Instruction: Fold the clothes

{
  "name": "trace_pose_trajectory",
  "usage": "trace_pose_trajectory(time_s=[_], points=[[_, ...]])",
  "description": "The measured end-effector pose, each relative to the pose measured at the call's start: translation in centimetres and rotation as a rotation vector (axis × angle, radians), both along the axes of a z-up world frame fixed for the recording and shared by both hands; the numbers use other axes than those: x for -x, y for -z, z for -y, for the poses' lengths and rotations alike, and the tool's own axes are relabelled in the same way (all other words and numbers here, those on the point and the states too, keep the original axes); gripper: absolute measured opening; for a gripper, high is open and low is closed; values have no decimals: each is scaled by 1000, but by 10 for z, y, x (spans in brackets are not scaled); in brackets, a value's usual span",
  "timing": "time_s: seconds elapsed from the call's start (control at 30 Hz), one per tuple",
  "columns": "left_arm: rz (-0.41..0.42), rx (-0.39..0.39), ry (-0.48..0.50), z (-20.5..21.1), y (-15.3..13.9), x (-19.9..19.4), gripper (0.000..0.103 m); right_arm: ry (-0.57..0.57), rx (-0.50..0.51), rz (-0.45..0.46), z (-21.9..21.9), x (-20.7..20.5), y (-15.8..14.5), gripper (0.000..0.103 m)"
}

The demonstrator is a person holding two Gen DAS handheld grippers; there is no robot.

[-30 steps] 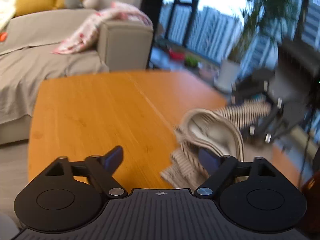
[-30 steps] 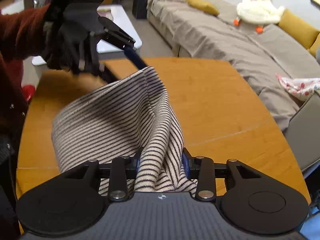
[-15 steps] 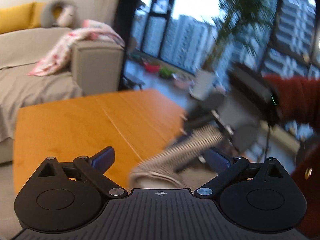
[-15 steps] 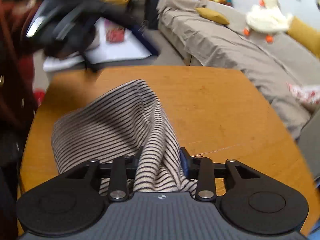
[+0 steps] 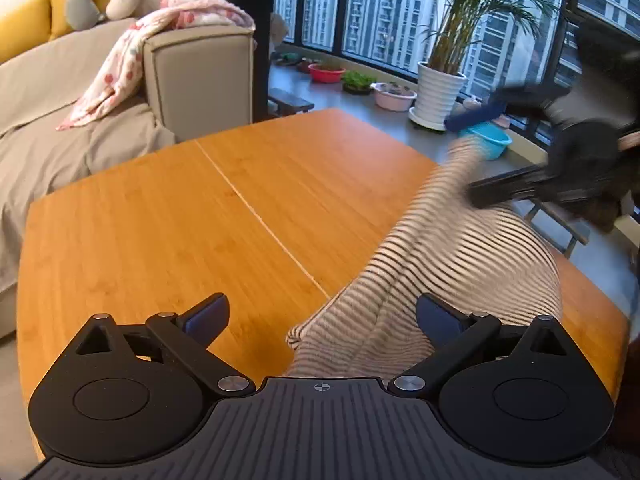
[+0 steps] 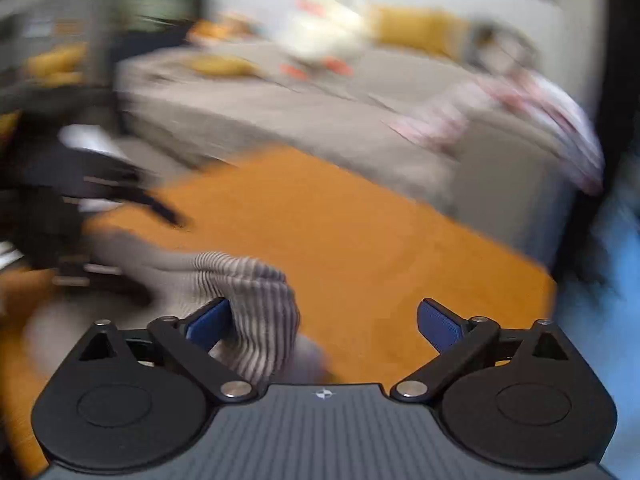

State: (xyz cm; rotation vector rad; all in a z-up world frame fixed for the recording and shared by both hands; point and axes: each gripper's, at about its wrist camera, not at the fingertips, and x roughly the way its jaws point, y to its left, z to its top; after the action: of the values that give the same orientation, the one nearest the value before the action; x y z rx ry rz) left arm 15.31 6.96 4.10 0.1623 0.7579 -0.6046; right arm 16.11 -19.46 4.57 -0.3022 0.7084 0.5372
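Observation:
A beige garment with dark stripes (image 5: 460,264) lies bunched on the orange wooden table (image 5: 160,220). My left gripper (image 5: 322,316) is open wide, and the near edge of the cloth lies loose between its fingers. A strip of the cloth rises toward my right gripper (image 5: 464,158), blurred at the upper right. In the blurred right wrist view my right gripper (image 6: 324,320) has its jaws opening wide. The garment (image 6: 260,300) sags beside its left finger (image 6: 212,320), unpinched, on the table (image 6: 360,240).
A grey sofa (image 5: 192,76) with a pink blanket (image 5: 132,56) stands beyond the table's far left edge. A potted palm (image 5: 438,92) and plastic basins (image 5: 394,96) sit on the floor by the windows. Bare tabletop stretches left of the garment.
My right gripper was shut on the striped garment and has let it go, rolling as its jaws sprang wide. The cloth has dropped. My left gripper has moved over the cloth's near edge.

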Motion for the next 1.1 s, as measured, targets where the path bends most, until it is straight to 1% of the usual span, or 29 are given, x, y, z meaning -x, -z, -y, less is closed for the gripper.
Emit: trace_pose_trajectory(time_s=[0.03,0.07,0.1,0.2,0.23,0.27,0.33,0.43,0.5,0.53,0.57,0.6,0.63,0.67,0.7,0.73,0.8,0.83,0.87,0.9,0.93,0.97,1.0,1.03,1.1], points=[[-1,1,-10,1,1,0,103,24,33,-13,-1,-2,15,100],[-8,10,-17,2,1,0,103,27,39,0,-1,0,26,102],[-16,16,-20,2,2,-3,103,38,29,11,0,3,29,102],[-18,4,-10,4,2,-6,103,58,17,29,2,11,17,101],[-18,2,-6,5,2,-6,103,61,13,39,4,15,11,99],[-18,0,-3,5,2,-6,103,63,-13,29,8,22,5,94],[-15,1,0,6,2,-5,103,67,-129,-43,22,29,-7,92],[-18,7,-1,6,3,-5,103,58,-324,-185,44,35,-10,92],[-29,23,-3,5,4,-7,103,57,-379,-246,46,39,0,92],[-40,38,-3,4,4,-7,103,59,-381,-269,43,40,8,92],[-57,57,1,1,5,-10,103,59,-381,-283,37,40,17,85],[-69,71,4,0,6,-11,103,53,-411,-293,36,41,23,66],[-79,82,7,0,7,-10,101,38,-462,-300,36,44,24,54],[-82,91,10,0,7,-9,98,22,-479,-274,37,47,18,42],[-78,97,16,2,5,-7,96,6,-482,-237,37,50,10,26],[-69,107,25,3,2,-6,92,-16,-494,-207,37,54,2,25],[-43,120,42,8,-6,-6,93,-26,-481,-185,40,59,-6,24],[-28,115,50,12,-9,-8,93,-15,-453,-179,40,60,-5,24],[-17,100,55,16,-10,-10,93,7,-413,-180,40,61,1,25],[-12,79,57,20,-10,-14,93,37,-378,-190,41,61,11,29],[-14,59,61,23,-8,-18,94,65,-371,-198,42,61,20,30],[-23,50,65,25,-5,-22,96,89,-389,-200,45,62,24,34],[-36,48,65,25,-3,-26,97,112,-405,-199,47,62,24,43],[-50,48,62,23,-1,-29,99,134,-419,-201,51,63,21,47],[-74,62,55,16,1,-33,99,175,-448,-206,59,65,14,63]])
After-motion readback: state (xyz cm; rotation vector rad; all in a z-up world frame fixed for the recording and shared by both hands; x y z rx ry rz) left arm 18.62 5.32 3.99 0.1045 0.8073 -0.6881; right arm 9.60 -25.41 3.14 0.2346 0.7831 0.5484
